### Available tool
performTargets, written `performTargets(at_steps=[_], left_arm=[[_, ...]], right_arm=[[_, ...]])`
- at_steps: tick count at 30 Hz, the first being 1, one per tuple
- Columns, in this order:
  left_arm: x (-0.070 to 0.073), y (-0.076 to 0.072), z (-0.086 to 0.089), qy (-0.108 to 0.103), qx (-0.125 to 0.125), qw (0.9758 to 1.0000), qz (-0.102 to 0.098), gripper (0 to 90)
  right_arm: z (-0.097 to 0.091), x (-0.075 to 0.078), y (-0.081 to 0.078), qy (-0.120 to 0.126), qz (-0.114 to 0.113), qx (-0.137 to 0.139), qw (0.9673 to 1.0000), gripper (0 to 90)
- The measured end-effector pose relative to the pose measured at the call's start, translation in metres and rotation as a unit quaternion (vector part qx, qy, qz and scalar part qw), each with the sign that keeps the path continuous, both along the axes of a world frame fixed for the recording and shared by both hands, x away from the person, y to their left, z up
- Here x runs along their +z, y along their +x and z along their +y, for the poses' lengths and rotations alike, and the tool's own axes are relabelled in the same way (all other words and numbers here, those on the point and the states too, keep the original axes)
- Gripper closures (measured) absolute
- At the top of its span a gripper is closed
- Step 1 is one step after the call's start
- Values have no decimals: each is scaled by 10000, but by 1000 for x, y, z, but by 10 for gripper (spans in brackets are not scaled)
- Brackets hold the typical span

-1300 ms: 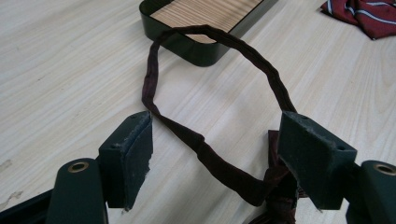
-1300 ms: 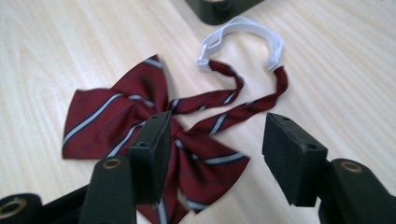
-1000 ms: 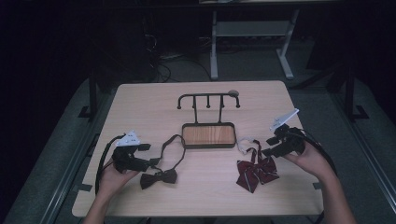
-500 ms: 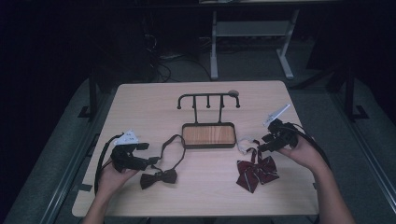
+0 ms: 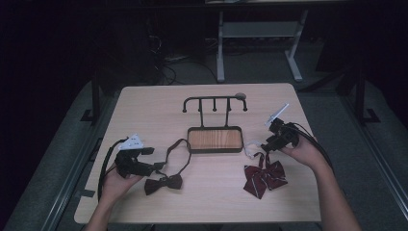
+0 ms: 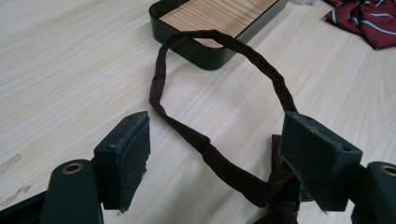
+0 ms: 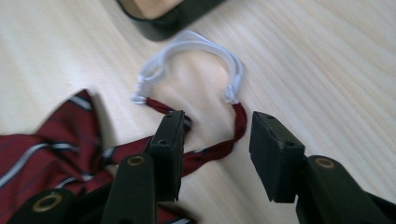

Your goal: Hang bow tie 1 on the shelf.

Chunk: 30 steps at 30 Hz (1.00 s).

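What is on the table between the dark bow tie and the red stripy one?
Nothing: in the high view, bare table lies between the dark bow tie and the red striped bow tie.

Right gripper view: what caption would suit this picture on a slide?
Open right claw closing over the red strap of a striped bow tie, its white elastic loop lying on the table.
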<state>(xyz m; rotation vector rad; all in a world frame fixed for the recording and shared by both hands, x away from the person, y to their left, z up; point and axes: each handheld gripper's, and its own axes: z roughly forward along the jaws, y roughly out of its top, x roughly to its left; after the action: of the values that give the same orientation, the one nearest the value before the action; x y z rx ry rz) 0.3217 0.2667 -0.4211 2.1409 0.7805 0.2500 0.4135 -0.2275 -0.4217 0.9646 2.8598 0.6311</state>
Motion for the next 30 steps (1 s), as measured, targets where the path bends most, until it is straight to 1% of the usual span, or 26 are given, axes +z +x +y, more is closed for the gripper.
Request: performTargets(at_steps=[2, 7, 9, 10, 11, 13, 14, 18, 19, 22, 24, 30], left_arm=[[0, 0, 0, -3, -3, 10000, -2, 244], [0, 0, 0, -9, -2, 10000, 0, 244], [-1, 0, -1, -14, -8, 10000, 10, 244], [-1, 0, -1, -22, -7, 10000, -1, 244], [0, 0, -1, -25, -8, 10000, -7, 244], [0, 0, -1, -36, -8, 10000, -5, 244], [0, 0, -1, -31, -7, 10000, -10, 244], [0, 0, -1, -34, -13, 10000, -8, 244], [0, 0, -1, -34, -13, 10000, -8, 244], [0, 0, -1, -27, -14, 10000, -19, 244], [0, 0, -1, -16, -16, 10000, -1, 244], [0, 0, -1, -9, -19, 10000, -8, 245]], right_arm=[[1, -5, 3, -78, 68, -28, 9999, 568], [2, -10, 6, -136, 82, -89, 9998, 589], [2, -13, 9, -184, 87, -110, 9997, 624], [2, -13, 9, -184, 87, -110, 9997, 624], [2, -14, 10, -176, 123, -137, 9997, 647], [3, -15, 11, -176, 148, -163, 9996, 662], [4, -16, 11, -249, 135, -124, 9995, 704], [6, -19, 12, -348, 130, -108, 9993, 760], [6, -19, 12, -348, 130, -108, 9993, 760], [8, -19, 11, -438, 73, -78, 9990, 814], [9, -19, 11, -440, 73, -46, 9990, 838], [8, -21, 11, -471, 83, -46, 9988, 856]])
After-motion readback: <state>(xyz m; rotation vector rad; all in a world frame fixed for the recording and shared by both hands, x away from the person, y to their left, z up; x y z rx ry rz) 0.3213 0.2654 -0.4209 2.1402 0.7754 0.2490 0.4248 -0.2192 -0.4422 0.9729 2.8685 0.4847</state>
